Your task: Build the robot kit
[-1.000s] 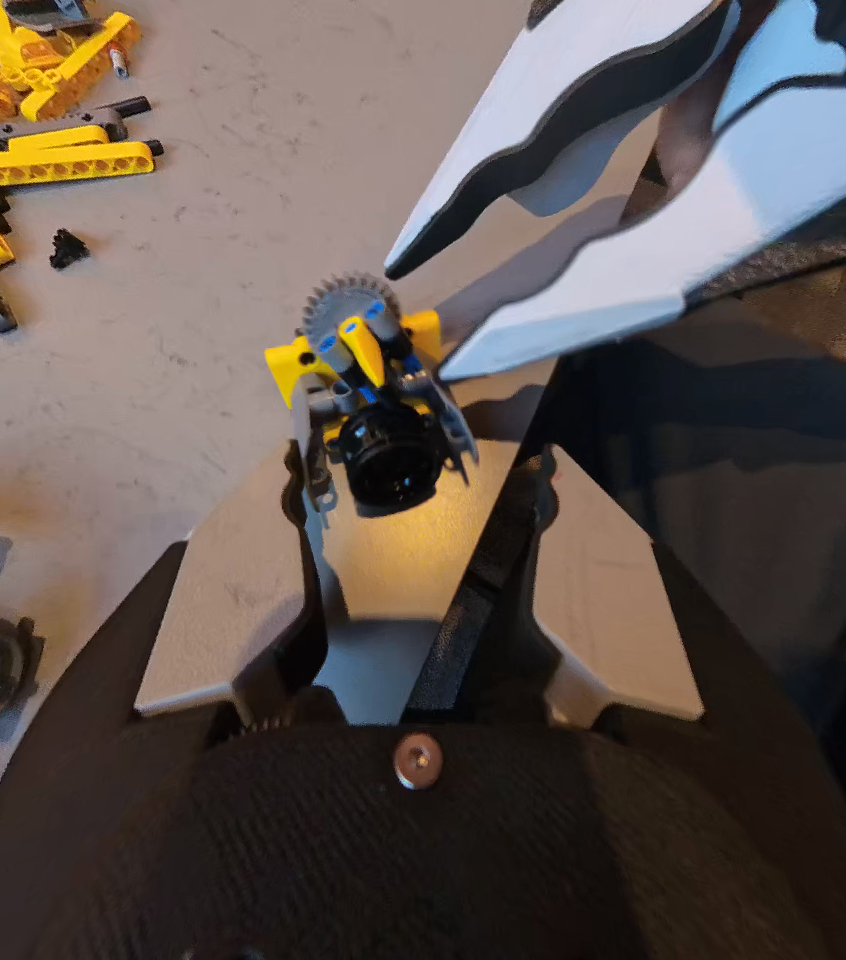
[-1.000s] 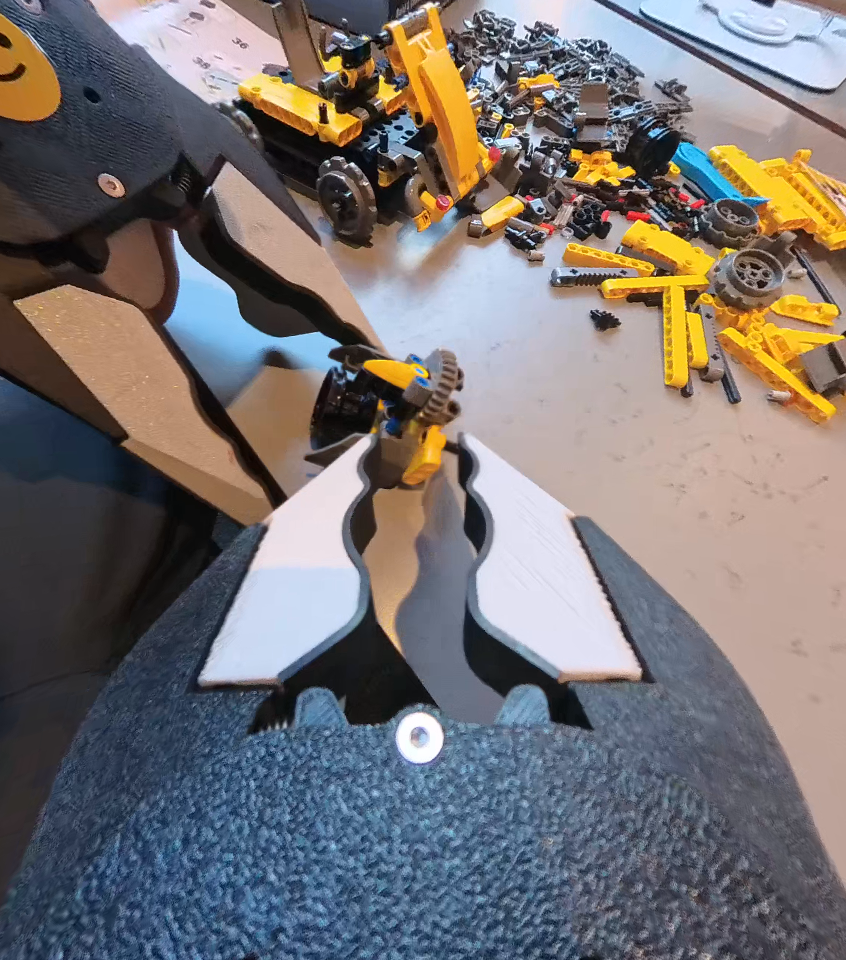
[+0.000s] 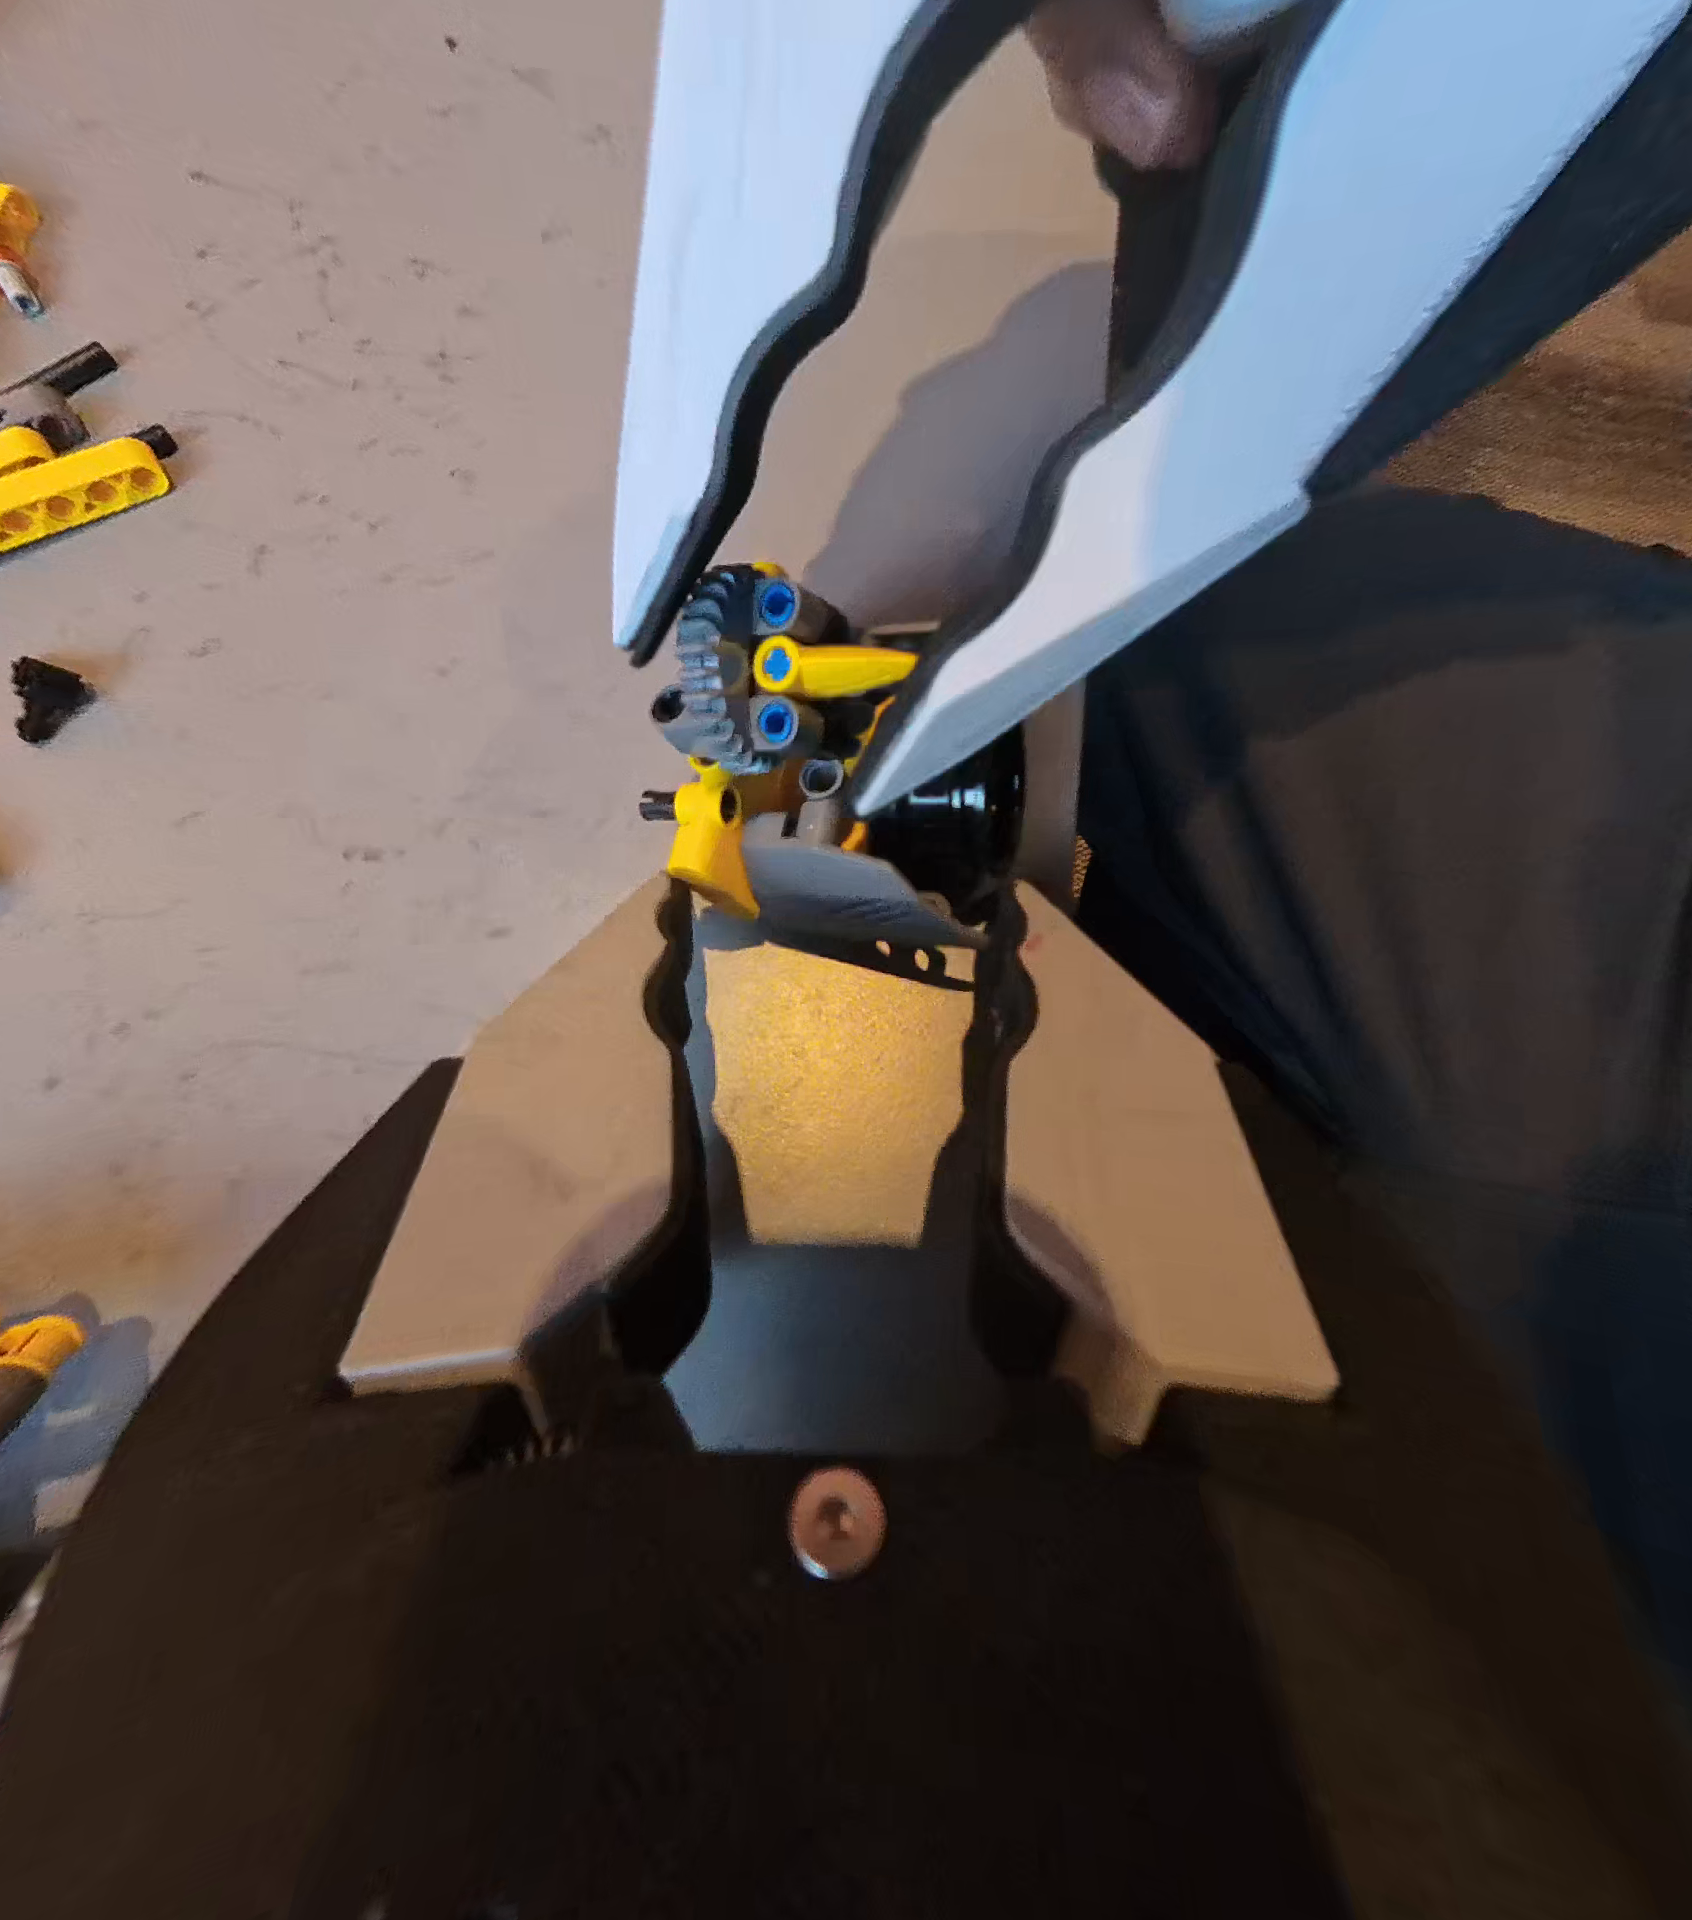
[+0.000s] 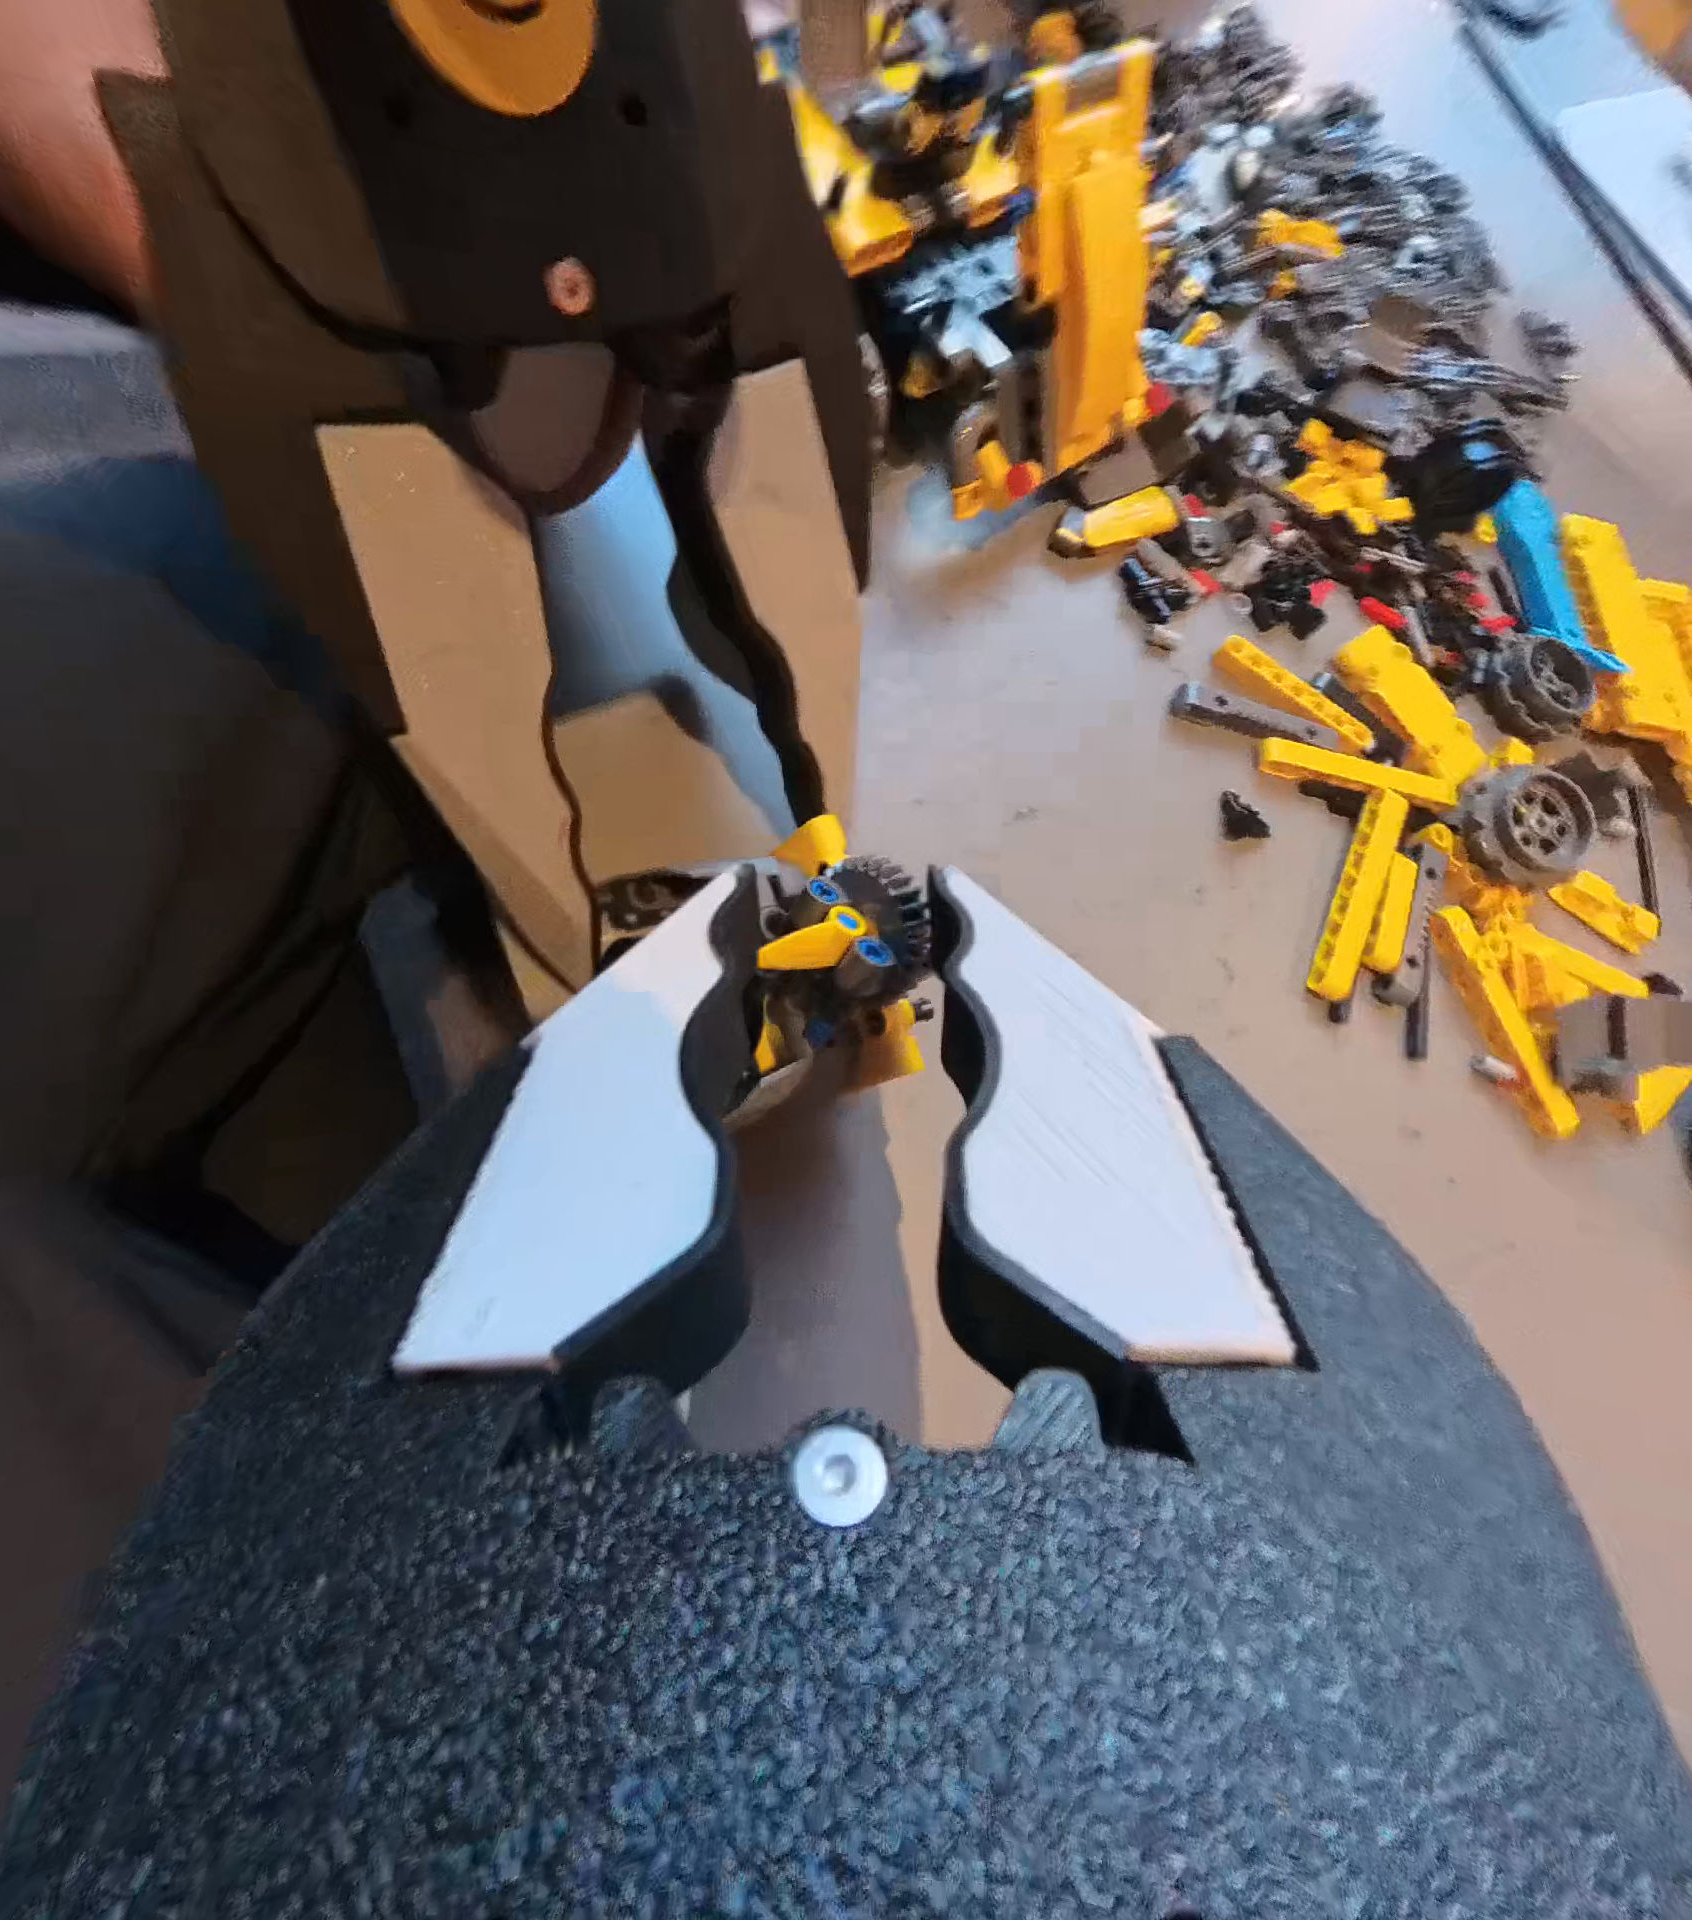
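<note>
The small yellow, grey and black brick assembly was held above the beige table, caught between both tools. The left gripper had its jaws parted to about the assembly's width, its fingertips meeting the grey curved panel on each side, so it appeared to grip the assembly. From twelve o'clock in the left wrist view, the right gripper came down with its jaws clamped on the grey gear end. In the right wrist view, loose yellow beams and wheels lay around two to three o'clock, and a part-built yellow vehicle stood near one o'clock.
</note>
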`<state>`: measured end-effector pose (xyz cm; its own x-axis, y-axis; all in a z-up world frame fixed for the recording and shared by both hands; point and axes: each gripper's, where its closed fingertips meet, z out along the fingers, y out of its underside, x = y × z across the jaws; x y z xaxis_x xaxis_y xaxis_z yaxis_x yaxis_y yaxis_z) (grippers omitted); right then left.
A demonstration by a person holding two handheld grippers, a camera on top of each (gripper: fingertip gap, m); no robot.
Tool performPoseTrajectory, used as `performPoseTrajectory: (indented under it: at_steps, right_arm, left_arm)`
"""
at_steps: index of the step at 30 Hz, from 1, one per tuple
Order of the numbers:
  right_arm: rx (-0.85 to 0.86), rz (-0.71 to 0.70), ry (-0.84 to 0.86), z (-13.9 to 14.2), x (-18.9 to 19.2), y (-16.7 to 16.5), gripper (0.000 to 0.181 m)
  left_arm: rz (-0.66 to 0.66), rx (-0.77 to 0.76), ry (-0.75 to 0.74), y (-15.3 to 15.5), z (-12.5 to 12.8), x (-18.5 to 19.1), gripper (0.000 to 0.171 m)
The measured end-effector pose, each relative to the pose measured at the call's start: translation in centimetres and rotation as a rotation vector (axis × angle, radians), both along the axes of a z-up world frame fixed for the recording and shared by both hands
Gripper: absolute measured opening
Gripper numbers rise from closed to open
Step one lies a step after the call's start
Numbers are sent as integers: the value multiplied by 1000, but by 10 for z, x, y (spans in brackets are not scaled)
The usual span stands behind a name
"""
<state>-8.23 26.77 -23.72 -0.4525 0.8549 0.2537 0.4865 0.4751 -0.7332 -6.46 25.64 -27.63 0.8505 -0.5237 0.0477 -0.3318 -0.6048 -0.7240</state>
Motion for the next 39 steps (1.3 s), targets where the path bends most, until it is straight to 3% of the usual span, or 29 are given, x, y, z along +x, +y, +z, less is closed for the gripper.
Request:
performPoseTrajectory:
  at_steps: [1, 3, 5, 8, 11, 14, 18, 23, 25, 29, 35, 39]
  right_arm:
    - [-30, -37, 39, 1, -1, 3, 25]
    - [-89, -102, 101, 3, -3, 8, 24]
    - [-117, -170, 132, 4, -3, 14, 24]
    - [-166, -187, 121, 9, 2, 13, 23]
    - [-207, -144, 117, 25, 9, 15, 21]
    - [-166, -94, 53, 30, 16, 33, 15]
    - [-333, -29, -148, 23, 10, 32, 28]
    - [-414, 38, -278, 3, 2, 21, 18]
    - [-455, 66, -292, 1, 3, 15, 8]
    - [-529, 91, -285, 2, 4, 12, 7]
    - [-757, 14, -191, 4, 3, 14, 8]
    - [-759, -6, -115, 5, 4, 15, 8]
  left_arm:
    - [2, -2, -6, 0, 0, 1, 56]
    - [23, 1, 3, 1, 0, 0, 54]
    - [48, 11, 29, 2, -1, -2, 41]
    - [73, 12, 32, 1, 0, 0, 34]
    - [54, 32, 71, 0, 0, -6, 56]
    - [17, 31, 20, -2, 5, -8, 63]
    - [-29, 50, -29, 8, 13, -6, 75]
    - [-95, 4, -133, 15, 12, 4, 82]
    - [-142, -13, -162, 12, 13, 11, 73]
    - [-178, -61, -134, 13, 5, 11, 58]
    - [-139, -54, -128, 16, 4, 10, 56]
    - [-121, -51, -134, 16, 4, 11, 56]
